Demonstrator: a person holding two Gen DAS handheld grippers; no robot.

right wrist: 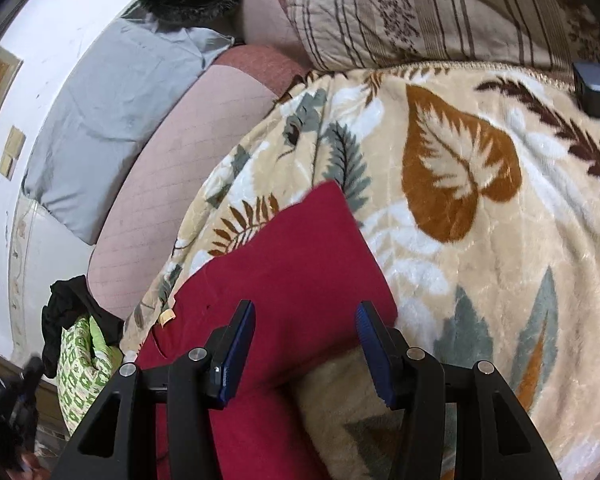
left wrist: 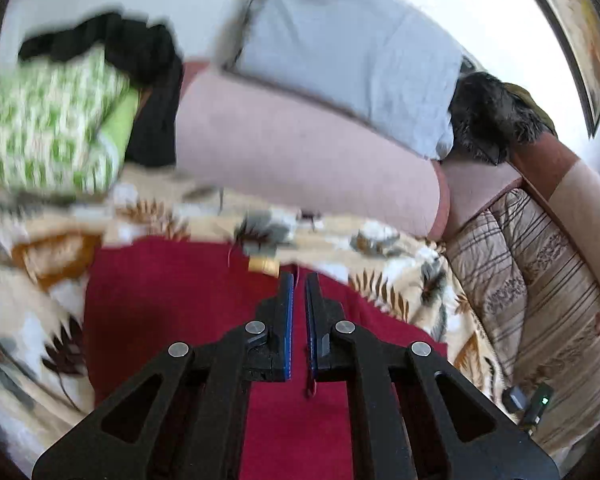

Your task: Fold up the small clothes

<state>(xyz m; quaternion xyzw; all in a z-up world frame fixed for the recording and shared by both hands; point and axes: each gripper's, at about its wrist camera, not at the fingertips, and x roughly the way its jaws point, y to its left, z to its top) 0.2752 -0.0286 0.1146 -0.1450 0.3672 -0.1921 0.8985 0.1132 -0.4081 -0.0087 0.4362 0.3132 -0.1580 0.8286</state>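
A dark red garment (left wrist: 172, 300) lies spread on a leaf-patterned blanket (left wrist: 399, 280). My left gripper (left wrist: 298, 280) is over the garment's far edge, its blue pads almost together with a thin strip of red cloth between them. In the right wrist view the same red garment (right wrist: 292, 256) lies flat on the blanket (right wrist: 479, 260). My right gripper (right wrist: 305, 312) is open and empty, its fingers straddling the garment's near corner just above the cloth.
A green-and-white patterned cloth (left wrist: 40, 132) and black clothes (left wrist: 140, 52) are piled at the back left. A grey pillow (left wrist: 339, 52) and pink sofa back (left wrist: 300, 152) stand behind. A striped quilt (left wrist: 539, 280) lies right. A small dark device (right wrist: 597, 88) sits on the blanket.
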